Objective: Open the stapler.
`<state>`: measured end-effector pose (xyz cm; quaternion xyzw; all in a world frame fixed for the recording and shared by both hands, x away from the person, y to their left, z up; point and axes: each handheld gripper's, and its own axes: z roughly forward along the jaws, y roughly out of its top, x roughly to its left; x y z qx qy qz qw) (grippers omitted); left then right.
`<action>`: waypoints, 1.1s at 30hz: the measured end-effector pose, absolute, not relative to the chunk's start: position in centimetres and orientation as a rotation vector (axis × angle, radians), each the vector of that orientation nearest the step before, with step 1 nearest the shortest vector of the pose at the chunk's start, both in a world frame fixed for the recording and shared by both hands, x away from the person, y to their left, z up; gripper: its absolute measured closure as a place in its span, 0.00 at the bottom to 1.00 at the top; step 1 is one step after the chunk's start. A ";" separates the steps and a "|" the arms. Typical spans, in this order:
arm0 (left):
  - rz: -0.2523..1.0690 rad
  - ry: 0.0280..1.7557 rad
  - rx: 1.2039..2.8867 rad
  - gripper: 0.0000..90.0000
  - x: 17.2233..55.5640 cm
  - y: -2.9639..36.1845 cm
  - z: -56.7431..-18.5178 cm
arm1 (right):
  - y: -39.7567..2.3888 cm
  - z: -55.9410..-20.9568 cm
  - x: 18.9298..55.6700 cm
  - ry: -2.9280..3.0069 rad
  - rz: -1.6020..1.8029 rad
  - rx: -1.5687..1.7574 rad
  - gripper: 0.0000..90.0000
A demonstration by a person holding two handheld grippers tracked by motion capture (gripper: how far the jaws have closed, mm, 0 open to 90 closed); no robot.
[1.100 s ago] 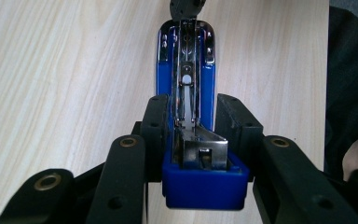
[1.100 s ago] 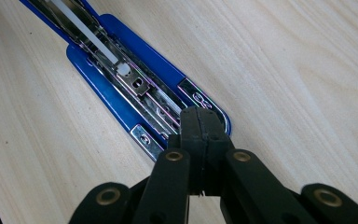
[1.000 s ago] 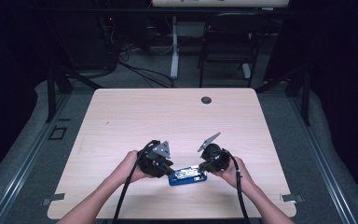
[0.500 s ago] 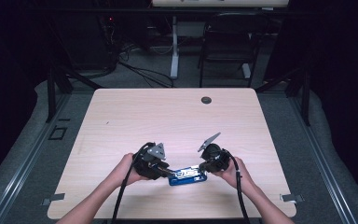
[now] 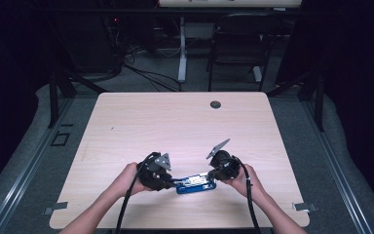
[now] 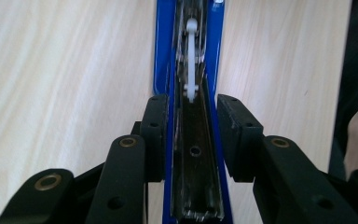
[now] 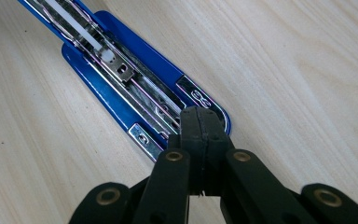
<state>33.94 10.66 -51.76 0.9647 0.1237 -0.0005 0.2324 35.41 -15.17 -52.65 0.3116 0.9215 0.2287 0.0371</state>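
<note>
We found blue stapler [image 5: 196,183] lying open on surface [image 5: 185,126] near front edge, long axis running between both grippers; left gripper [image 6: 193,135] clamped its rear end, right gripper [image 7: 199,128] clenched empty over its front tip

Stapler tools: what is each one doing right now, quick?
Left tool: closed on the sides of the blue stapler.
Right tool: closed, its tip at the stapler's end.

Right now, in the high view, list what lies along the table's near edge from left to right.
Left hand → left gripper → blue stapler → right gripper → right hand.
</note>
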 end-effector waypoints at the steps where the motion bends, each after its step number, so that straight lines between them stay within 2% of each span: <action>1: -0.004 0.343 2.656 0.73 33.9 10.7 -52.1 | -15.2 -52.7 35.5 2.834 0.692 0.953 1.00; 11: -0.028 0.358 2.684 0.73 34.1 10.7 -53.5 | -15.2 -52.8 35.5 2.832 0.692 0.958 1.00; 17: -0.008 0.319 2.689 0.73 34.2 10.7 -53.7 | -15.3 -52.8 35.5 2.826 0.724 0.980 1.00; 31: -0.090 0.224 2.687 0.73 36.0 11.1 -53.9 | -15.4 -52.3 35.6 2.827 0.758 1.020 1.00; 32: -0.091 0.213 2.687 0.73 36.0 11.2 -53.9 | -15.4 -52.2 35.5 2.822 0.769 1.014 1.00; 33: -0.097 0.213 2.690 0.73 36.1 11.2 -53.8 | -15.4 -52.1 35.5 2.824 0.774 1.000 0.94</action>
